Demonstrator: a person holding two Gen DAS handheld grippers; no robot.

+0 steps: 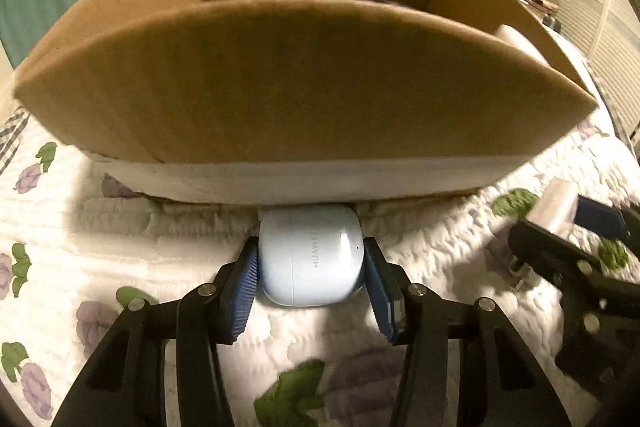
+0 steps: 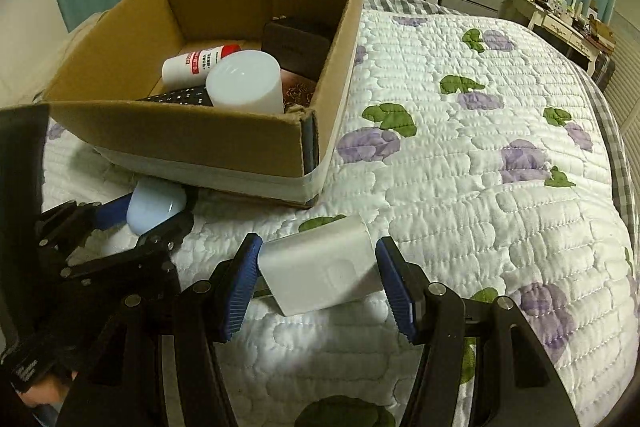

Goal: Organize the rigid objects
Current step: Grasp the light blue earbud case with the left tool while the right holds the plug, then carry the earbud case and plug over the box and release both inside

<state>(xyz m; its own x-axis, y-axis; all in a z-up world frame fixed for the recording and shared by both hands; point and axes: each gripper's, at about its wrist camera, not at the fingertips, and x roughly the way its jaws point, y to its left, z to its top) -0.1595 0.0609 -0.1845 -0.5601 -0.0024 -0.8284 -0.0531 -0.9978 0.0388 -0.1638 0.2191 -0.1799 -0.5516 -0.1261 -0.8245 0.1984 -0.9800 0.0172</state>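
Cardboard box (image 2: 224, 143) fills upper left of right-wrist frame, sitting on quilted bedspread (image 2: 480, 187); already holds white cylinder (image 2: 244, 81), red-capped bottle (image 2: 196, 63), dark case (image 2: 296, 45), keyboard-like item at near wall. Left-wrist view: box near wall spans whole upper frame, rim well above fingers, so any drop-in needs lift up and fwd over that wall (judgement). Left gripper (image 1: 311, 259), lower centre: blue pads touching both sides of pale blue earbud case (image 1: 311, 255), closed on it, long axis running away from cam, far end at box base. Case low, at quilt level; can't tell if resting or just lifted. Right gripper (image 2: 318, 267), lower centre of own frame: pads flank white charger block (image 2: 320, 267), left pad touching, right pad touching or nearly; grip looks closed, block tilted. Box lies up-left of right fingers, straight ahead of left; left nearer.
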